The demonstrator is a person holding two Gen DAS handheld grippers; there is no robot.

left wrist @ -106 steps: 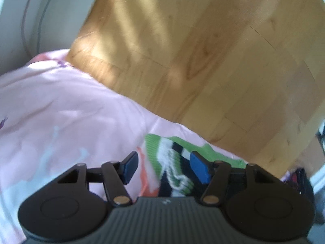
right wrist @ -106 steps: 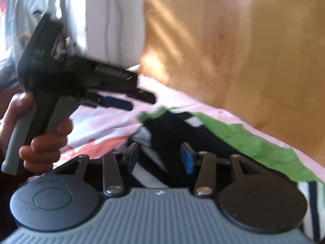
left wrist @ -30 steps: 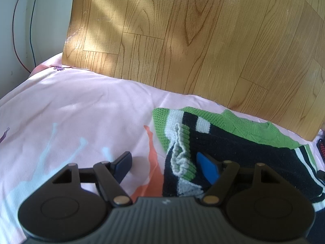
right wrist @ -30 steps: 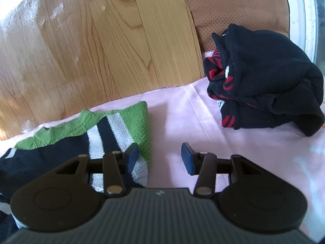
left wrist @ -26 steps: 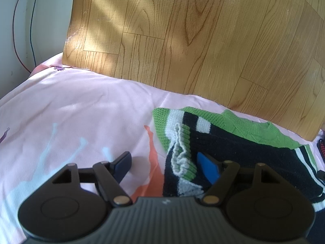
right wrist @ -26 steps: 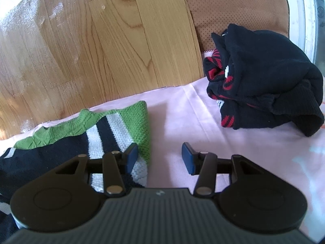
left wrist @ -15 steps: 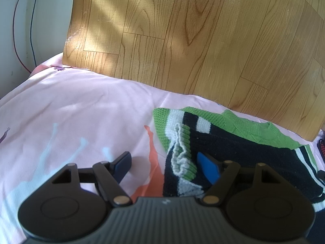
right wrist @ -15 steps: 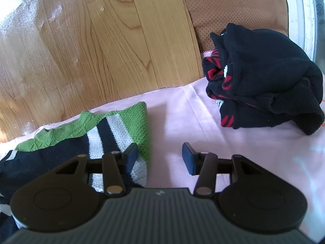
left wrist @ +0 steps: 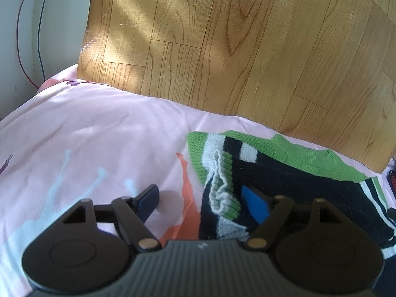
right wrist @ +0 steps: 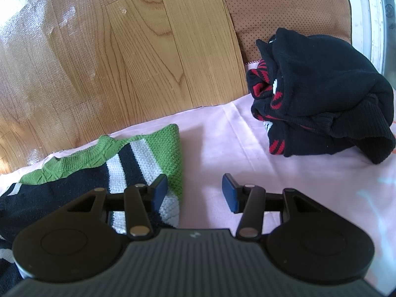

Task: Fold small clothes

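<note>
Sweater [left wrist: 284,178], green, black and white, flat on pink sheet [left wrist: 86,136] below wood panel [left wrist: 222,49]. Left gripper [left wrist: 201,201] wide open astride its cuff edge, gripping nothing. Right gripper [right wrist: 194,190] half open, empty, over opposite edge. Dark clothes [right wrist: 321,94] heaped nearby.

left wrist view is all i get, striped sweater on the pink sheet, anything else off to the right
Observer: Yes. A bundled black garment with red stripes sits on the pink sheet, apart from the striped sweater.
Operator: where's the right gripper
Observer: The right gripper is at the sweater's green edge, one finger over the knit, the other over bare sheet.
Operator: is it gripping
Observer: No, its jaws are apart with nothing pinched.
Operator: what's behind that black bundle
Observer: A brown perforated cushion beside the wood-grain board.
</note>
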